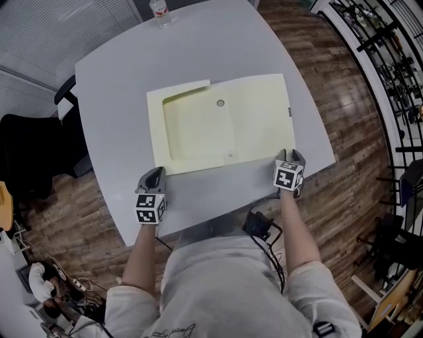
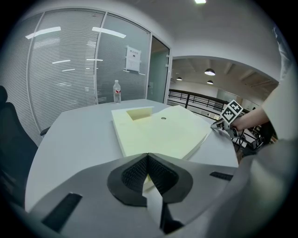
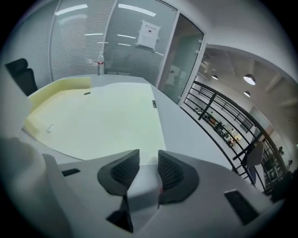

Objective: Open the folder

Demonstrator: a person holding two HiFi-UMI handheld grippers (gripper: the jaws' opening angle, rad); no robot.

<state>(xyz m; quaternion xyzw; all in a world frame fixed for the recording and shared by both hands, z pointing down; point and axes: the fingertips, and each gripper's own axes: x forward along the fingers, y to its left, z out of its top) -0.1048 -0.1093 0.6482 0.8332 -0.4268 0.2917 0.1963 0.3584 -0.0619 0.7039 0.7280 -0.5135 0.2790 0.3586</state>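
A pale yellow folder (image 1: 251,119) lies flat on the grey table (image 1: 112,99), with a small hole near its middle and a black clasp on its right edge. My left gripper (image 1: 156,173) is at the folder's near left corner. In the left gripper view its jaws (image 2: 148,158) are pressed together with a sliver of the yellow corner between them. My right gripper (image 1: 291,156) is at the near right corner. In the right gripper view its jaws (image 3: 149,160) stand apart with nothing between them, and the folder (image 3: 102,121) lies just ahead of them.
A clear water bottle (image 1: 160,12) stands at the table's far edge. A black chair (image 1: 26,152) is off the table's left side. Glass walls with blinds are at the back. A black railing (image 1: 390,59) runs along the right, above the wooden floor.
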